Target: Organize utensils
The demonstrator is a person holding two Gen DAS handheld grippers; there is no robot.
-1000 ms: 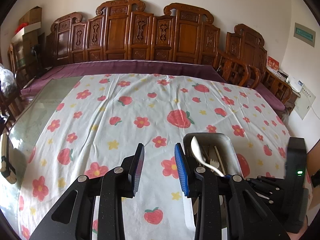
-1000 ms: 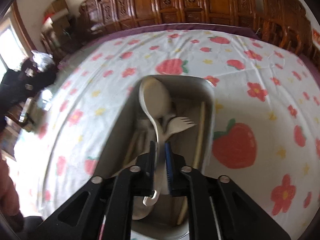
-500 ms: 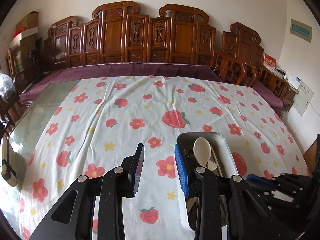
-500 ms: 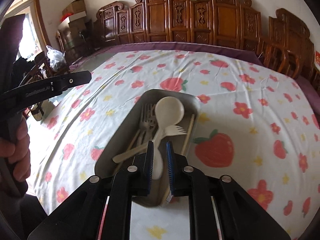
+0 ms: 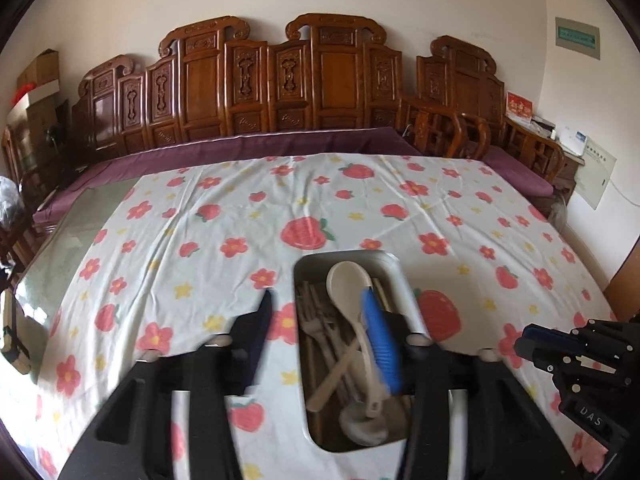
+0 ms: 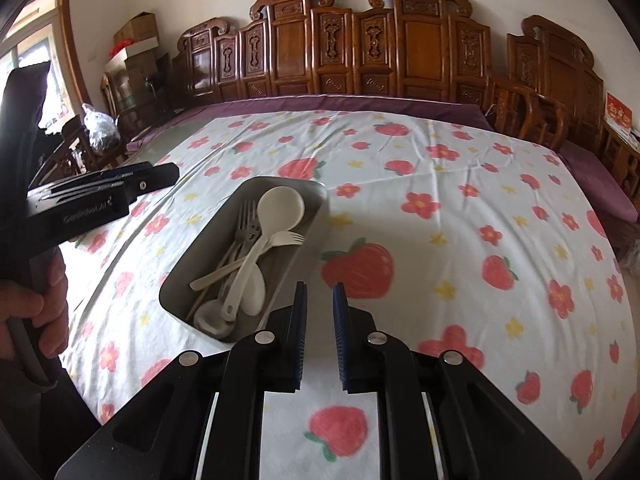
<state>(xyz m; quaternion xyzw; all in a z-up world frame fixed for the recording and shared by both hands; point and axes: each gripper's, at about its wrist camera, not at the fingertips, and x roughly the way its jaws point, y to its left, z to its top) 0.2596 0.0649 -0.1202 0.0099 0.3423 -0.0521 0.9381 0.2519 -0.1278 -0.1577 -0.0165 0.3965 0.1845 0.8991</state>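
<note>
Utensils (image 6: 256,252) lie heaped in your grey metal tray (image 6: 316,194), which sits on the strawberry-and-flower tablecloth (image 6: 460,240) near the table's close edge. Uppermost is a cream ladle-like spoon (image 6: 280,204), bowl toward the far end of the tray, handle running back toward you. Beside its neck rests a cream fork (image 6: 286,238), tines pointing right; to the left lie metal forks (image 6: 246,216), and a second pale spoon (image 6: 252,292) rests bowl-down at the near end. Chopstick-like wooden sticks (image 5: 382,298) run along the tray's right wall, though blur makes them hard to count.

Your left gripper (image 5: 320,312) hangs over the tray; its jaws have just been opening and now stand wide, straddling the tray's left wall, with nothing pressed between the pads. The blue pad (image 5: 380,344) is blurred above the spoon handle; whether it touches the handle cannot be told.

Your right gripper (image 6: 320,312) hovers over bare cloth just right of the tray's near corner. Its jaws stand narrowly apart and parallel, empty, with only cloth visible through the gap.

Your left hand (image 6: 36,312) wraps the left gripper's handle at the picture's left edge. Carved wooden chairs (image 6: 360,48) line the far side of the table.
</note>
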